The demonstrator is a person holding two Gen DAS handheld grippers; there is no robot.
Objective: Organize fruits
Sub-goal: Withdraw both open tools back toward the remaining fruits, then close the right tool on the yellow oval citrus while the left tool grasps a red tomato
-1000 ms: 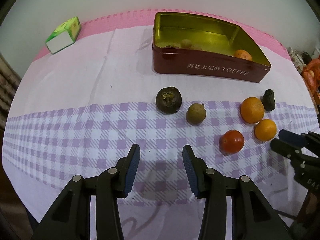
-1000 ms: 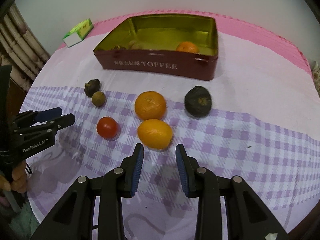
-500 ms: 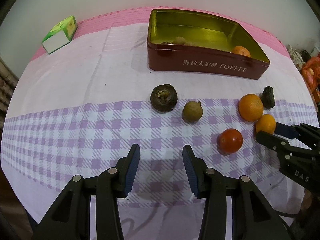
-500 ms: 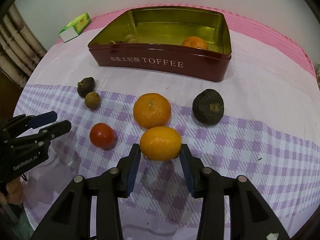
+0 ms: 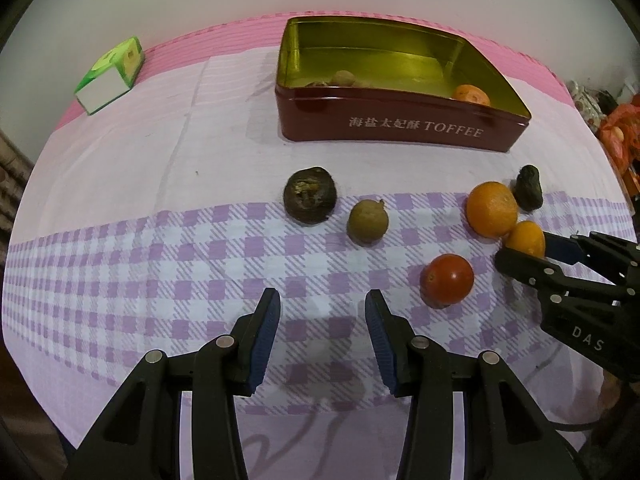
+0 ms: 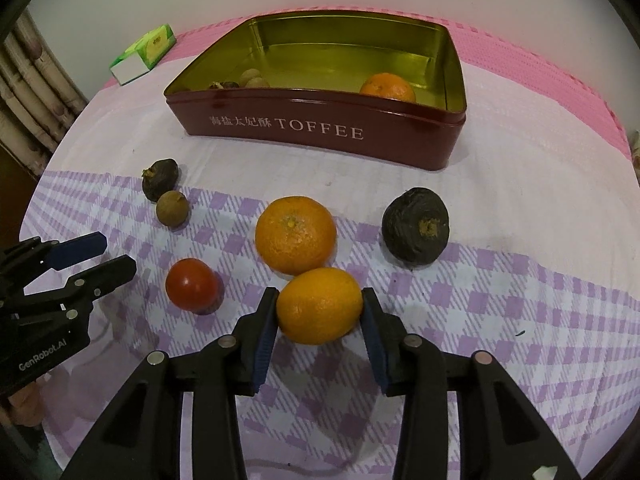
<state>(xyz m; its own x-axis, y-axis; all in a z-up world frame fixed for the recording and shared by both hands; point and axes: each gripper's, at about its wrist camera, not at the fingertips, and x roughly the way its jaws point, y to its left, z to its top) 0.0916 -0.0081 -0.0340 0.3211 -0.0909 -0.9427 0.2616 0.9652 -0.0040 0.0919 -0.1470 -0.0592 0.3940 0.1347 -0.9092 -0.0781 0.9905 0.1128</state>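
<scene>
Purple-and-white checked cloth (image 5: 120,280) covers most of the table in the left wrist view, and the left gripper (image 5: 322,334) hangs over a bare patch of it, fingers narrowly apart with nothing between them. Just past the tips sit a dark wrinkled fruit (image 5: 310,201) and a small brownish-green fruit (image 5: 368,221), near each other. Off to the right are a red tomato (image 5: 447,280), a big orange (image 5: 492,210) and a smaller oval orange (image 5: 525,239) with the right gripper (image 5: 532,250) closed round it. A little dark fruit (image 5: 529,188) sits just behind the big orange. At the far side is the red toffee tin (image 5: 384,130), and a green box (image 5: 110,76) lies far left.

Right wrist view next: the right gripper's jaws have just been closing, and both blue pads (image 6: 266,334) now touch the sides of the oval orange, which rests on the cloth against the big orange behind it. The tomato is to the left, another dark wrinkled fruit (image 6: 416,231) to the right. Inside the tin are one orange (image 6: 388,87) in the near right corner and a couple of small brown fruits (image 6: 252,78) in the near left.
</scene>
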